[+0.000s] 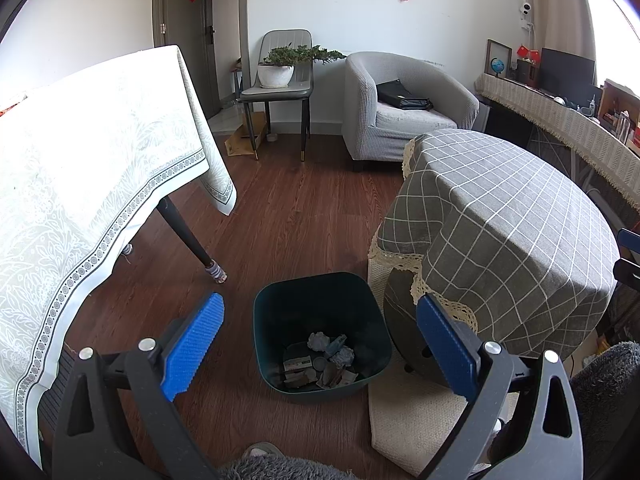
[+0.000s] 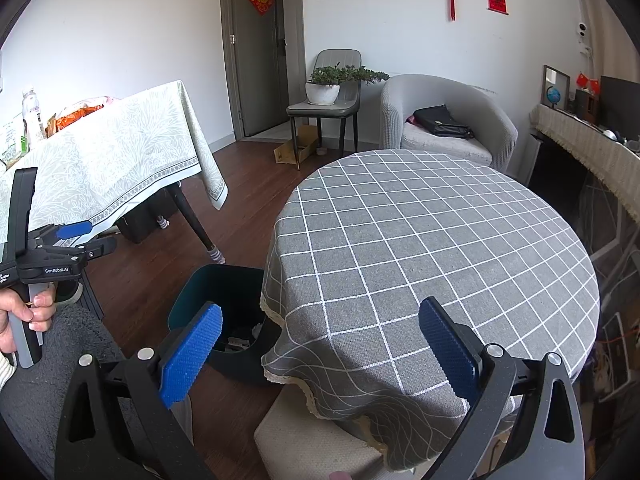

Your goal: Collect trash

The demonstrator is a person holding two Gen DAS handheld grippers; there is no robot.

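A dark green bin (image 1: pixel 380 344) stands on the wood floor beside the round table; crumpled paper and wrappers (image 1: pixel 326 362) lie in its bottom. My left gripper (image 1: pixel 320 312) hovers above the bin, open, nothing between its blue pads (image 1: pixel 192 344). My right gripper (image 2: pixel 320 316) is open and empty over the near edge of the grey checked round table (image 2: pixel 440 232). In the right wrist view the bin (image 2: pixel 196 292) shows partly behind the tablecloth, and the left gripper (image 2: pixel 76 230) appears at far left, held by a hand (image 2: pixel 24 312).
A table with a pale patterned cloth (image 1: pixel 80 160) stands to the left, its dark leg (image 1: pixel 188 236) near the bin. A grey armchair (image 1: pixel 400 108) and a chair holding a potted plant (image 1: pixel 280 68) stand at the back. A cream stool (image 2: pixel 312 440) sits under the round table.
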